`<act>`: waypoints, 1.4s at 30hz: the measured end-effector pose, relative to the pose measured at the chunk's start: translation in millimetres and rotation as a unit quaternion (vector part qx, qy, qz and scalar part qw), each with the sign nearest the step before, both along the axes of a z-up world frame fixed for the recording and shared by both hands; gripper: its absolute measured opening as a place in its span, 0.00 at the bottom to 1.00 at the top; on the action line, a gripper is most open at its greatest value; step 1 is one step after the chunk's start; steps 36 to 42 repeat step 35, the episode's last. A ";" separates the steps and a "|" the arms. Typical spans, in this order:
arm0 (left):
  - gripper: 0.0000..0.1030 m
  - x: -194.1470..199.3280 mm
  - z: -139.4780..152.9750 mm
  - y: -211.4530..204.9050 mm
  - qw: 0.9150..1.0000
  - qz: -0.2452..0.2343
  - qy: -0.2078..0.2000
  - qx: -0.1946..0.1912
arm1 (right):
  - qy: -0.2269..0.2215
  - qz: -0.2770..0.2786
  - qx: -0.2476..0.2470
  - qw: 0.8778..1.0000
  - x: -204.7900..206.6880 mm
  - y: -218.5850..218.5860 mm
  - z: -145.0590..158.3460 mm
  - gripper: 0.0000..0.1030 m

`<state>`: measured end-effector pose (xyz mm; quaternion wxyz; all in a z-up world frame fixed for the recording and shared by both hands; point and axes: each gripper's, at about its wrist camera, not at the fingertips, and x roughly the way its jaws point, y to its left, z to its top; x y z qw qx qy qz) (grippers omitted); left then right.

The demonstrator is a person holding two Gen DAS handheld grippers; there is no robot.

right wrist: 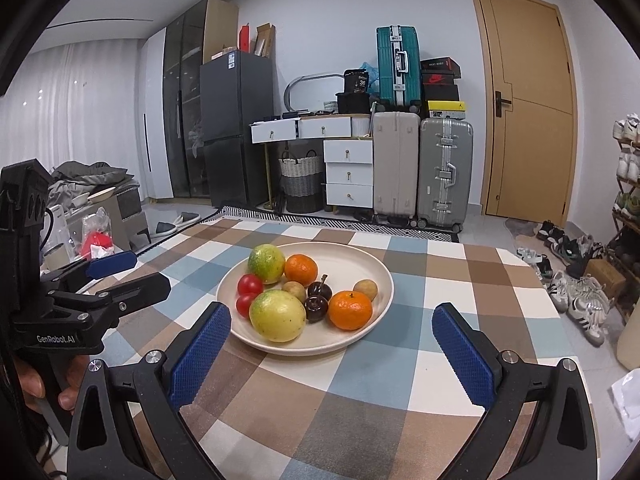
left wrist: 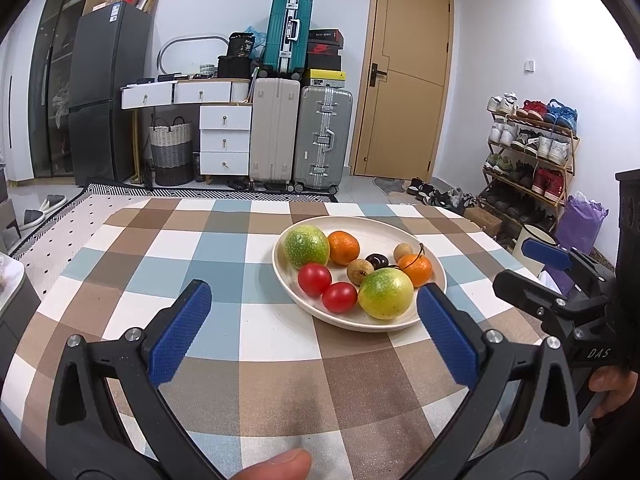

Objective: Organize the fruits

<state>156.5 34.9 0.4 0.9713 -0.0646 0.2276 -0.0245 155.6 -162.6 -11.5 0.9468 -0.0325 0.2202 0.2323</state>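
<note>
A white plate (left wrist: 400,236) (right wrist: 376,268) sits on the checked tablecloth and holds two green-yellow fruits (left wrist: 385,293) (right wrist: 277,314), two oranges (left wrist: 343,247) (right wrist: 349,309), two red tomatoes (left wrist: 339,297) (right wrist: 250,284), two small brown fruits (left wrist: 359,271) and dark cherries (right wrist: 316,307). My left gripper (left wrist: 314,312) is open and empty, just short of the plate's near rim. My right gripper (right wrist: 331,334) is open and empty at the plate's near edge. Each gripper shows at the side of the other's view.
The table (left wrist: 240,360) drops off at its far edge. Beyond stand suitcases (left wrist: 323,136), white drawers (left wrist: 225,140), a fridge (left wrist: 108,92), a door (left wrist: 404,76) and a shoe rack (left wrist: 528,152). A low side table with clutter (right wrist: 96,216) stands to the left.
</note>
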 end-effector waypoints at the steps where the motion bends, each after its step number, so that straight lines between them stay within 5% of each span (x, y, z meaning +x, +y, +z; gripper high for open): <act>1: 1.00 0.2 -0.2 0.1 1.000 0.000 0.000 0.000 | 0.001 0.000 0.000 1.000 0.3 0.0 -0.3 1.00; 42: 1.00 -1.8 -0.9 -3.0 1.000 0.000 0.000 0.003 | 0.004 0.000 0.000 1.000 -0.1 -3.2 -1.8 1.00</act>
